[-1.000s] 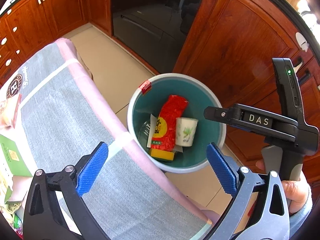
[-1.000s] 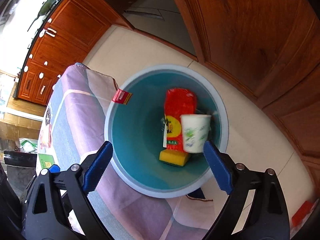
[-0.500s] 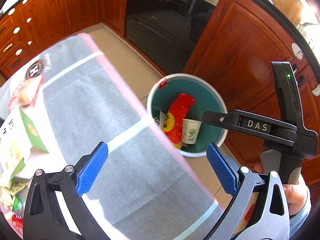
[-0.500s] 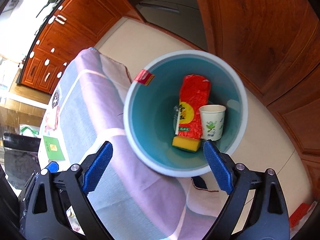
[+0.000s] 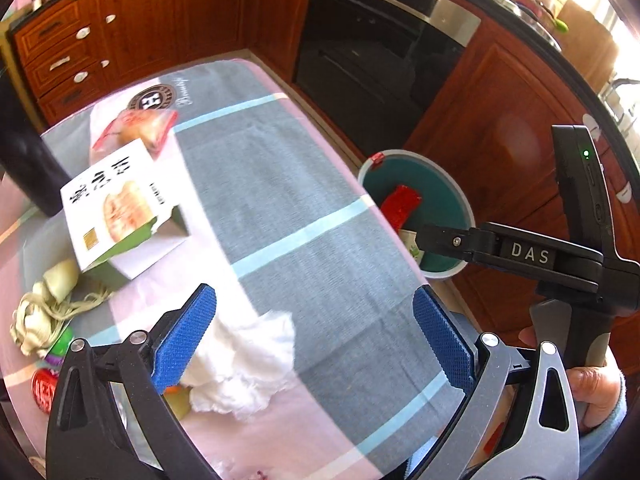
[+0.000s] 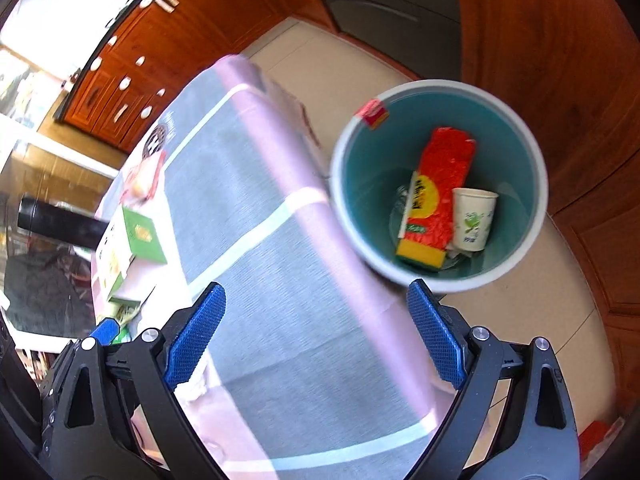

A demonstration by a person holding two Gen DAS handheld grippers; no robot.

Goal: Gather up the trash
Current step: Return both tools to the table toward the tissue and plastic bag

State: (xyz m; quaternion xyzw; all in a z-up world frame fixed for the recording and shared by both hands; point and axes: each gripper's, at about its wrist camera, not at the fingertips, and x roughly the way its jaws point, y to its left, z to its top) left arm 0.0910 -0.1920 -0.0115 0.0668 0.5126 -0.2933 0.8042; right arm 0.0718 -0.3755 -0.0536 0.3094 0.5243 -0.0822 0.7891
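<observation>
Both tongs stand wide open and hold nothing. The left tongs (image 5: pixel 314 340) hang over the worktop (image 5: pixel 280 200), which is covered with a grey and pink cloth crossed by pale blue stripes. A crumpled white tissue (image 5: pixel 244 364) lies on the cloth just beside the left blue pad, partly between the two pads and nearer the left one. Farther up the cloth lies an open white and green food box (image 5: pixel 116 204), and beyond it a clear packet with red edges (image 5: pixel 136 130). At the left edge lie pale husk-like scraps (image 5: pixel 44 304) and a red can (image 5: pixel 42 390), only partly in view.

The right tongs (image 6: pixel 316 336) are above the cloth's edge, with the trash bin (image 6: pixel 340 152) on the floor ahead and to the right of them, close against the worktop's side. Inside the teal bin lie a red snack bag (image 6: pixel 440 184), a paper cup (image 6: pixel 474 218) with a green print, and a yellow sponge (image 6: pixel 420 256). In the left view a hand (image 5: pixel 596 392) grips the handle of the right tongs beside the bin.
</observation>
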